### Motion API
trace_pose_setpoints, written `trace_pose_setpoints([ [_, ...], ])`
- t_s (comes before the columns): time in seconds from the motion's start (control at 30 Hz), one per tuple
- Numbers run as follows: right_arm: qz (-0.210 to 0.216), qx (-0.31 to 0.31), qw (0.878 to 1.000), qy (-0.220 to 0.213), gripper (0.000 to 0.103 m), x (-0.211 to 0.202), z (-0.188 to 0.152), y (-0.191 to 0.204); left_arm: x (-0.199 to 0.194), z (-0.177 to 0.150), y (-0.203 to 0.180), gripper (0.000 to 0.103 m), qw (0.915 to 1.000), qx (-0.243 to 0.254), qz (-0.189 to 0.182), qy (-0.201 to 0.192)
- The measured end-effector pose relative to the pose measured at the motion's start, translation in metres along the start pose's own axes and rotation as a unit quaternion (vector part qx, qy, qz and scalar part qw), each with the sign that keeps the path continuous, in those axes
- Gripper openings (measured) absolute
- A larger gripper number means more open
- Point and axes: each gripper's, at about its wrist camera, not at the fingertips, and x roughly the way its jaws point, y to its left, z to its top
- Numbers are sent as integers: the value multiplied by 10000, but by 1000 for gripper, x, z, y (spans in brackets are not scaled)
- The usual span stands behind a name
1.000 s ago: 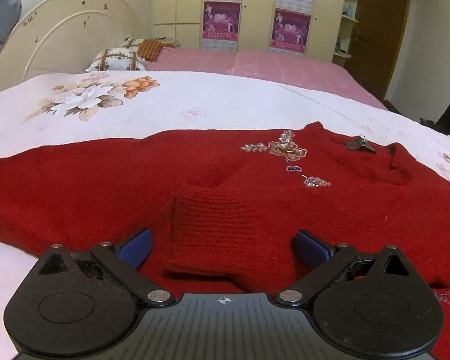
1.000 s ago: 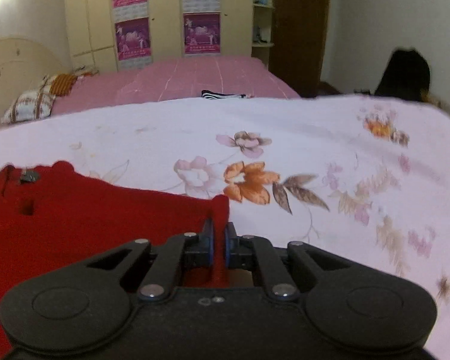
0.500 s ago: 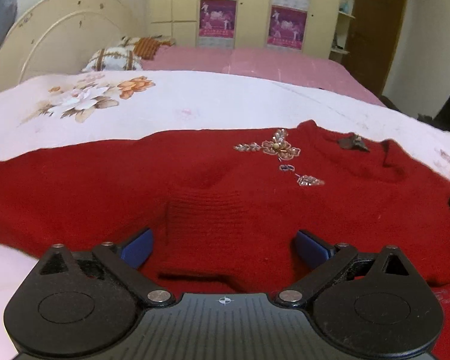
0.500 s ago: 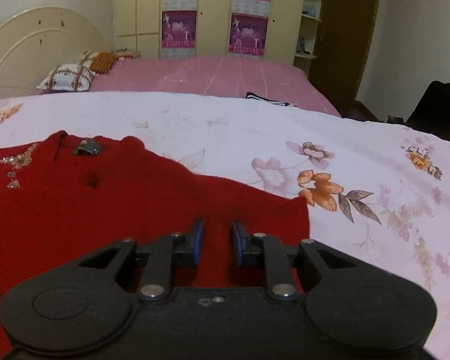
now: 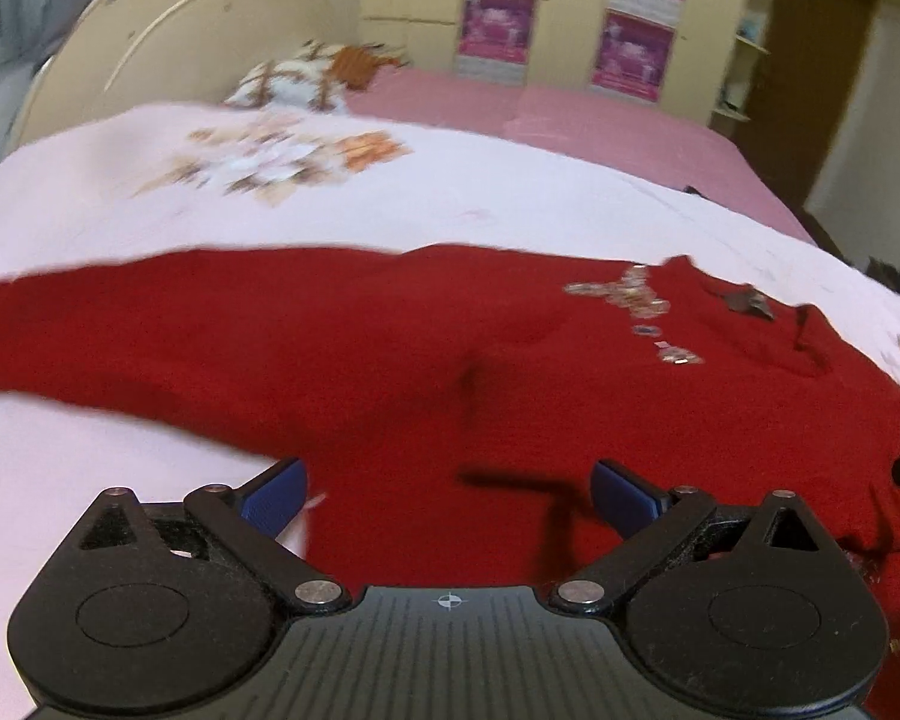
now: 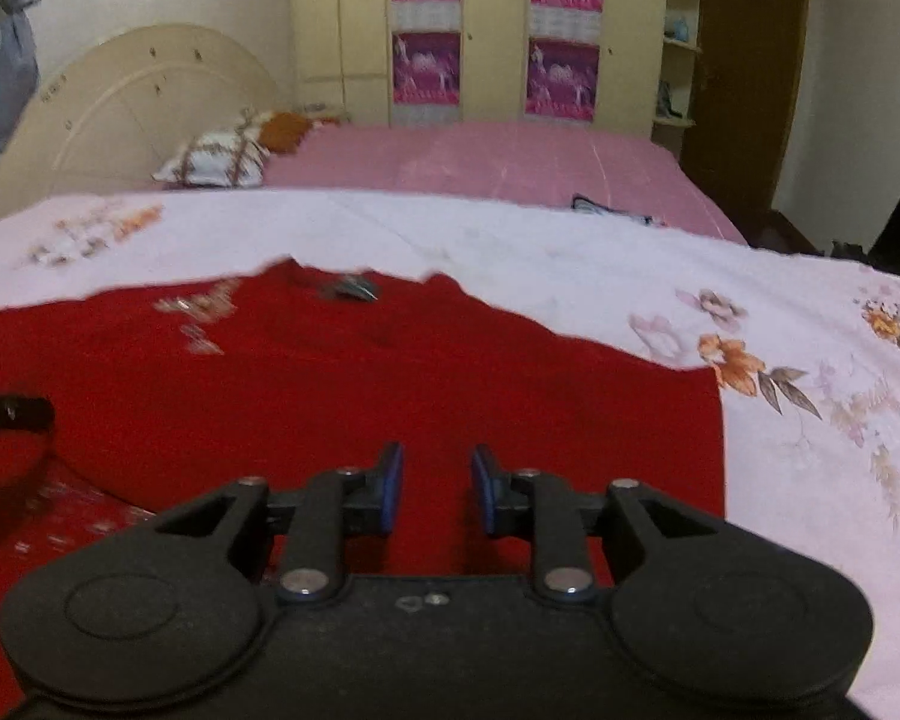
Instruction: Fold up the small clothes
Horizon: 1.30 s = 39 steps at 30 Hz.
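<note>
A red knitted sweater with beaded flower trim lies spread on the pale floral bedspread. My left gripper hovers open over the sweater's near edge, nothing between its blue pads. In the right wrist view the same sweater fills the lower left. Above its right part my right gripper has its jaws opening, a narrow gap between them and no cloth held. The left gripper's tip pokes in at the left edge.
Bedspread lies bare to the right of the sweater. Behind it are a pink bed, a patterned pillow, a cream headboard, wardrobes with posters and a brown door.
My right gripper has let go of the red sleeve fold and its jaws have parted. It moved left over the sweater. The left gripper stayed open and shifted left; the folded cuff is no longer before it.
</note>
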Motion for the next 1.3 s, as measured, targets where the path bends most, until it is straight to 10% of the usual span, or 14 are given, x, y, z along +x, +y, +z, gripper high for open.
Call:
trace_pose_setpoints([
  [0.63, 709, -39, 9975, -12, 41, -10, 7, 169, -13, 0, 214, 100, 9871, -1597, 3, 152],
  [1.17, 537, -237, 9981, 164, 45, 19, 17, 232, 29, 24, 338, 99, 9409, -3330, -462, -413],
  [1.3, 466, -224, 9985, 173, 45, 24, 16, 231, 44, 24, 349, 53, 9229, -3754, -549, -653],
])
